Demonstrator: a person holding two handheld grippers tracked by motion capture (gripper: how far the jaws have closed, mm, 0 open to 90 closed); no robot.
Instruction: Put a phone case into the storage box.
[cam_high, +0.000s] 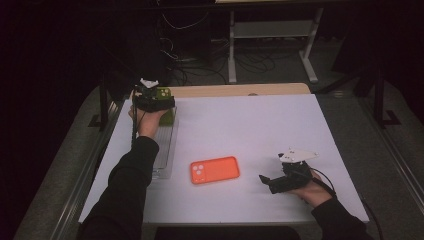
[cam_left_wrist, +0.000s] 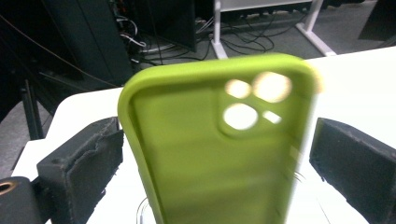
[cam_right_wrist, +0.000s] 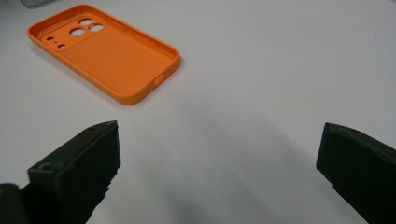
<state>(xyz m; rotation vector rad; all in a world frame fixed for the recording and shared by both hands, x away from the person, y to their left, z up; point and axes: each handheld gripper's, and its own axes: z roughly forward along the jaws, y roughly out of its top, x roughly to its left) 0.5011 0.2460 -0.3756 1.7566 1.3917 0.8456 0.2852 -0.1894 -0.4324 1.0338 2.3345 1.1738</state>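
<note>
Both black jaws of the left gripper (cam_left_wrist: 219, 154) stand wide apart, with the green case (cam_left_wrist: 219, 149) upright between them; a gap shows on each side, so the pads do not press it. Its jaws were just opening. Looking down from the high view, that gripper (cam_high: 154, 100) is at the far left corner of the table (cam_high: 260, 125), over a clear tray (cam_high: 165, 150) that runs along the left edge. Jaws of the right gripper (cam_right_wrist: 219, 158) are wide too, with nothing between them but bare table. It (cam_high: 272, 182) sits just right of the orange case (cam_high: 215, 170), a bit apart from it. I count two cases: one green, one orange. I count two grippers, one tray and two dark sleeves. Each case has round camera holes. The orange one (cam_right_wrist: 105, 51) lies flat, hollow side up, right of the tray's near end. A white top covers the table, with a strip of wood at the far edge. Behind the table the room is dark, with a grey floor, loose cables and white desk legs (cam_high: 232, 50).
</note>
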